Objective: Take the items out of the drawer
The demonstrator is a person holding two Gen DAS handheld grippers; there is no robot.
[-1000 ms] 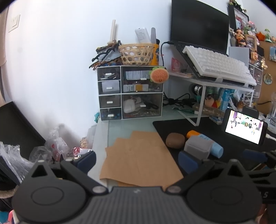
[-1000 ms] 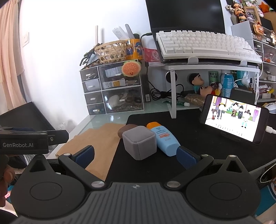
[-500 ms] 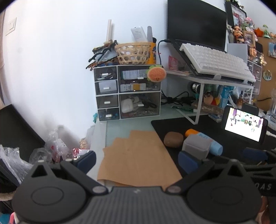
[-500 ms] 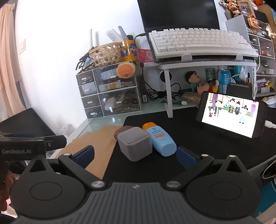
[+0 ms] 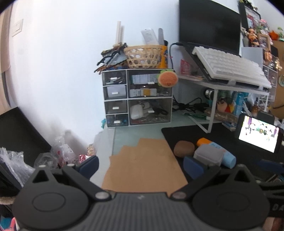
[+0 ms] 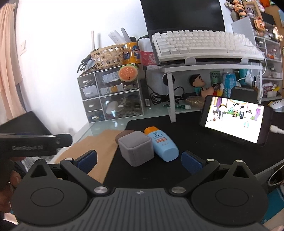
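Observation:
A clear drawer unit (image 5: 137, 96) (image 6: 110, 99) stands against the wall at the back of the desk, all its drawers closed. On the black mat (image 6: 195, 135) lie a grey velvet box (image 6: 135, 148) (image 5: 207, 156), a blue sunscreen tube (image 6: 162, 143) (image 5: 223, 154) and a brown oval piece (image 5: 183, 148) (image 6: 124, 134). My left gripper (image 5: 140, 168) is open over brown paper (image 5: 143, 165), holding nothing. My right gripper (image 6: 138, 160) is open just in front of the grey box, not touching it.
A white keyboard (image 6: 204, 46) rests on a white riser with a dark monitor (image 6: 182, 16) behind. A phone (image 6: 234, 118) playing a cartoon leans at the right. A woven basket (image 5: 143, 56) tops the drawer unit. Plastic bags (image 5: 16, 165) lie left of the desk.
Both grippers have drifted slightly, so the drawer unit and the desk items sit a little differently in each view. Both stay open, and the items on the mat have not moved.

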